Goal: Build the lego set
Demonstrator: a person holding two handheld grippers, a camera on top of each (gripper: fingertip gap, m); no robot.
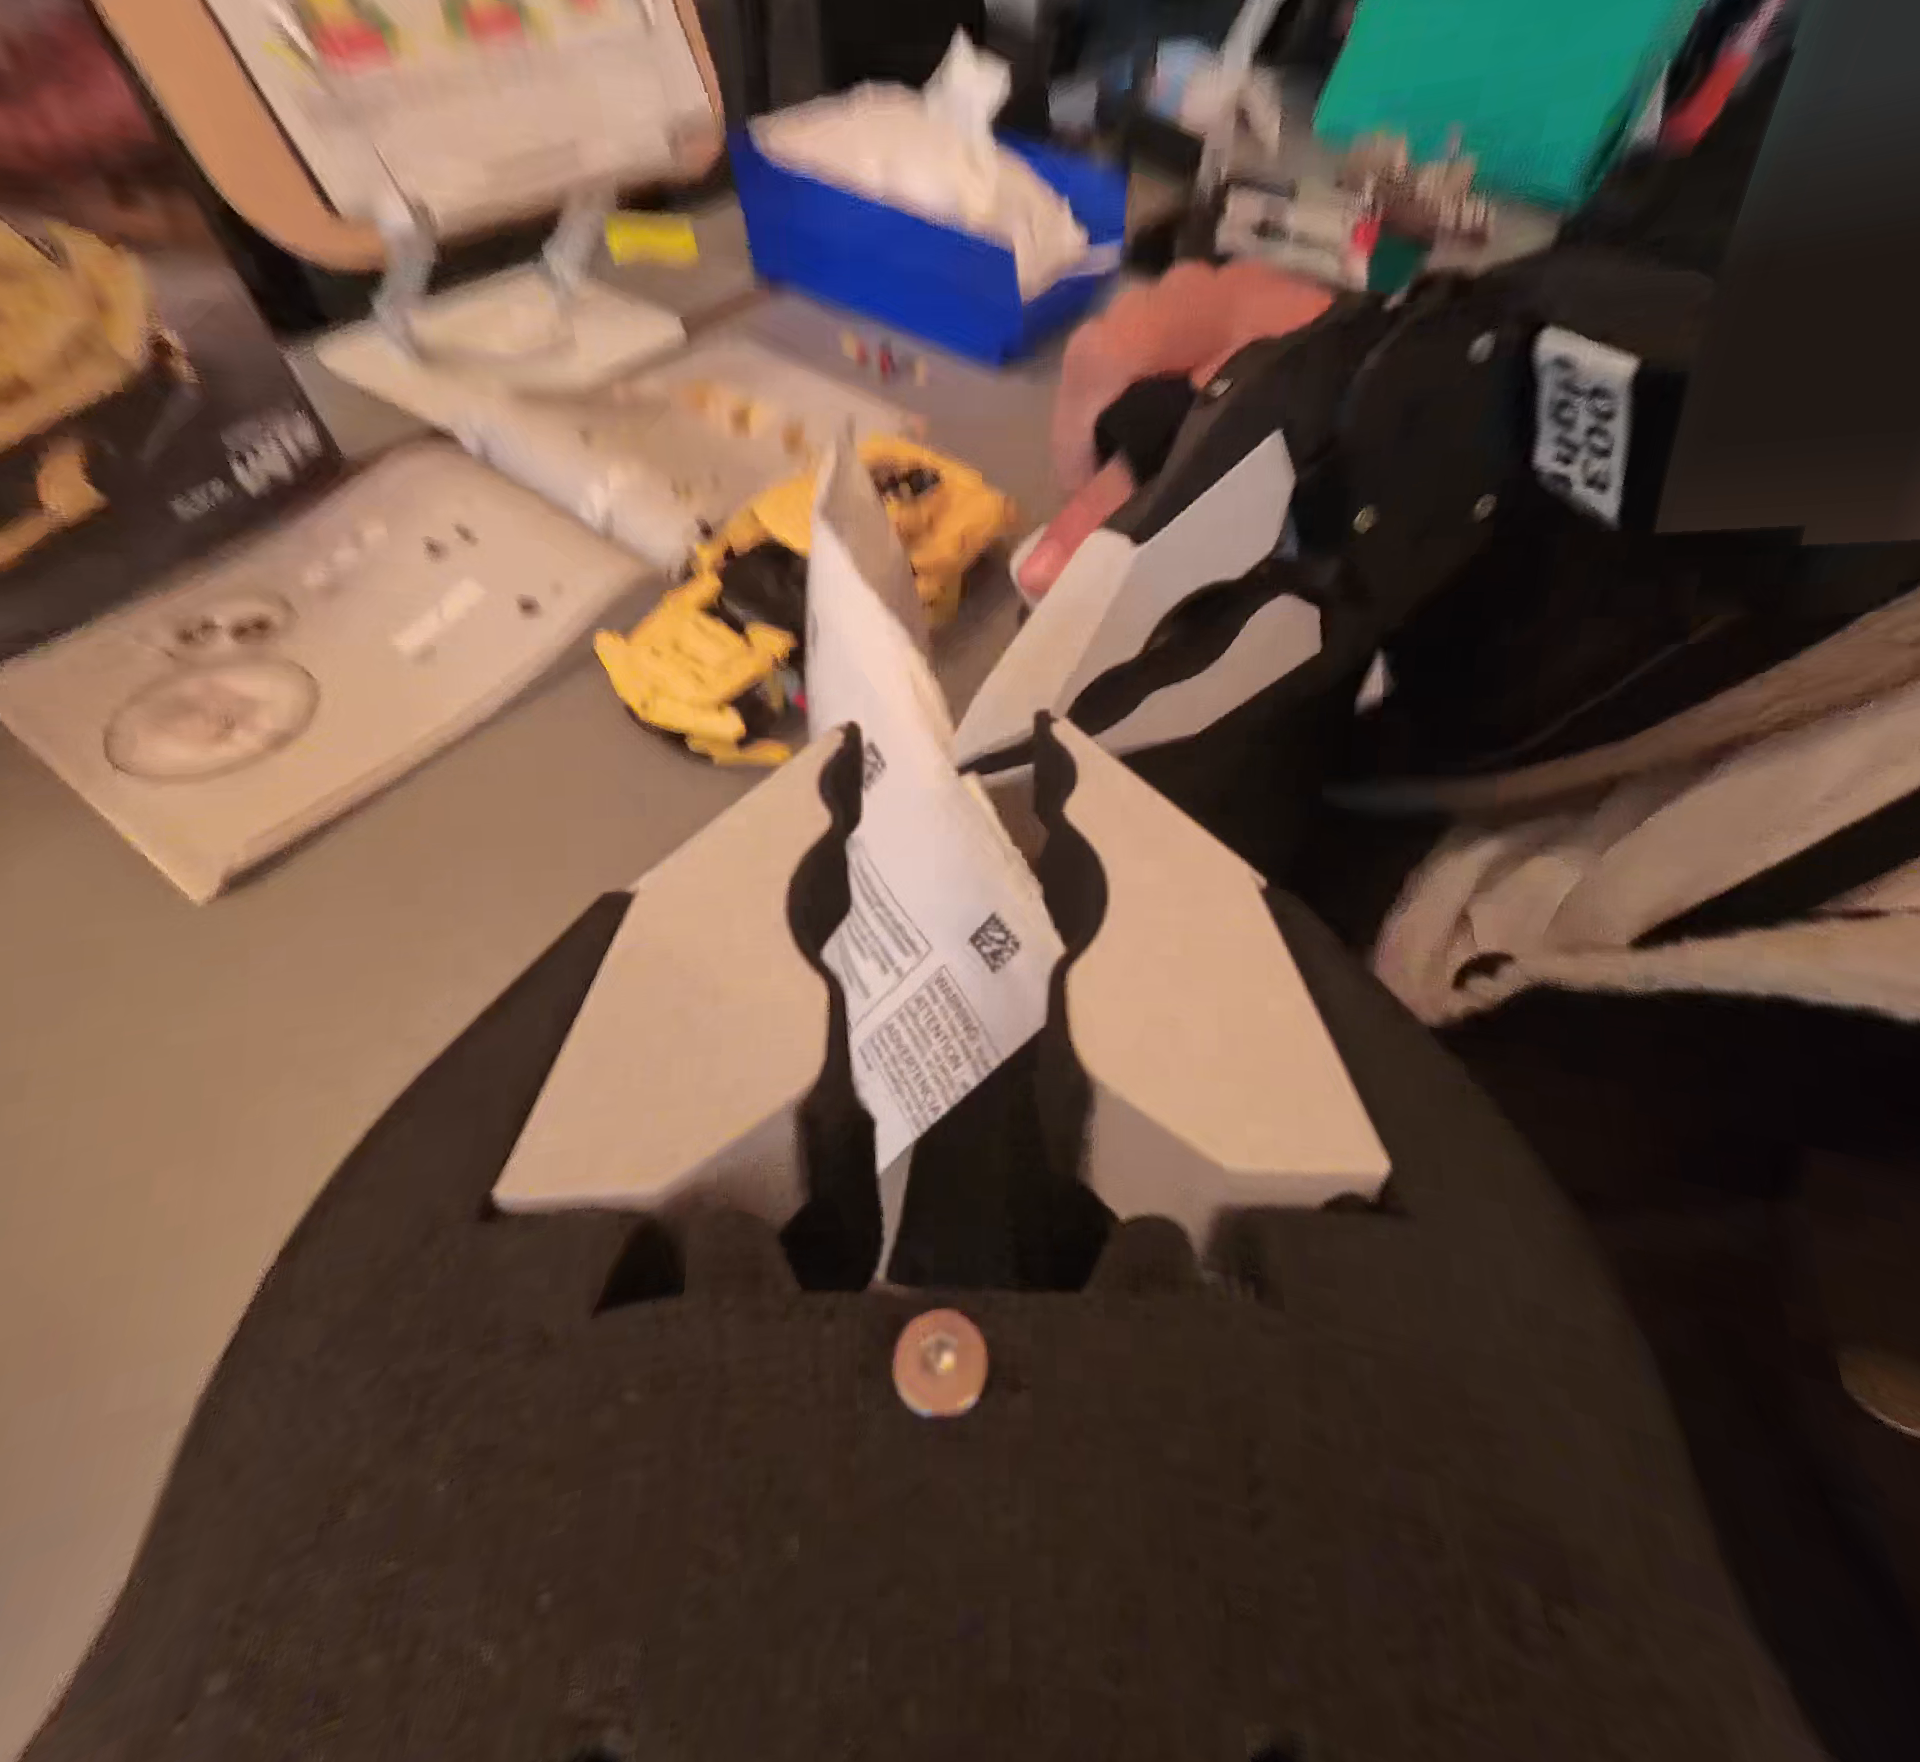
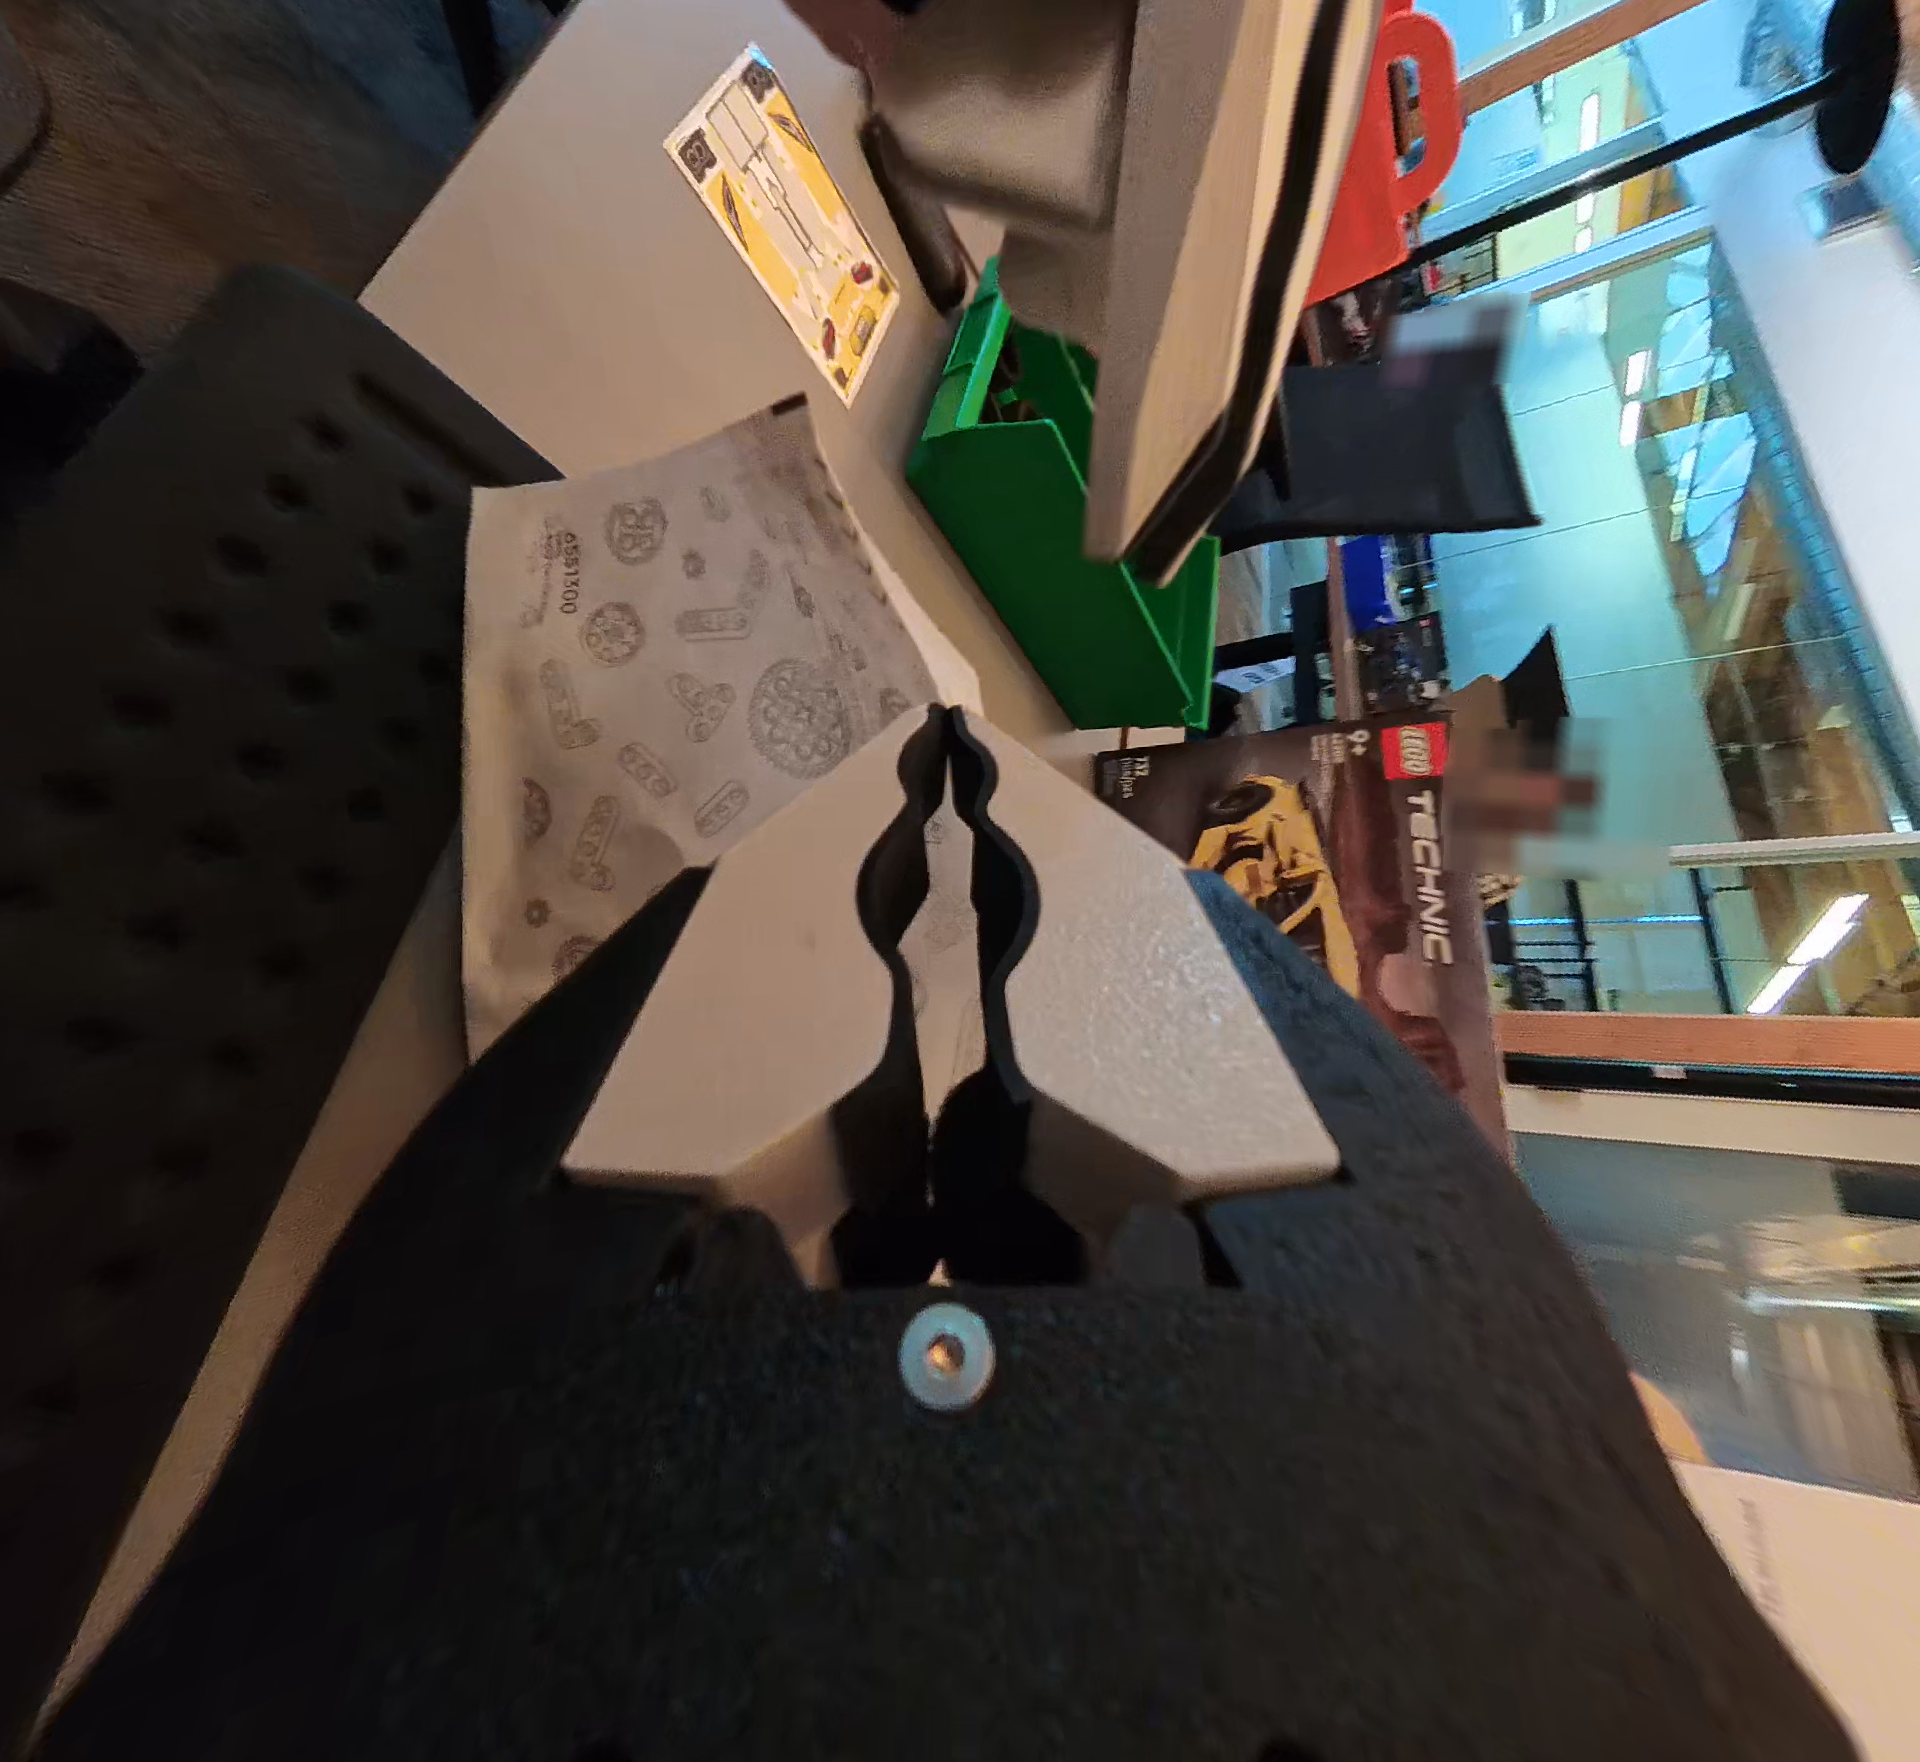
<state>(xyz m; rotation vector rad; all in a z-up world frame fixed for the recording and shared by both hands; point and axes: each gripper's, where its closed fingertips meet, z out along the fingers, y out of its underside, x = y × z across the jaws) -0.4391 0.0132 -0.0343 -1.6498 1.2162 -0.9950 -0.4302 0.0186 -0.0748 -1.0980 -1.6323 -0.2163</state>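
Here, left claw [image 1: 945,756] and right claw [image 2: 948,720] both pinching paper parts bag [image 1: 914,902]; yellow lego car [image 1: 821,590] beyond.

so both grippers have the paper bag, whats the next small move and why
Probably pull the grippers apart to tear the bag open: the left gripper and right gripper each pinch it, it looks unopened, and the yellow car sits unfinished behind.

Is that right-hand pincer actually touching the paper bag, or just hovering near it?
Touching. In the right wrist view, the right gripper has its jaws pressed shut on the paper bag, whose edge runs in between them with no gap visible.
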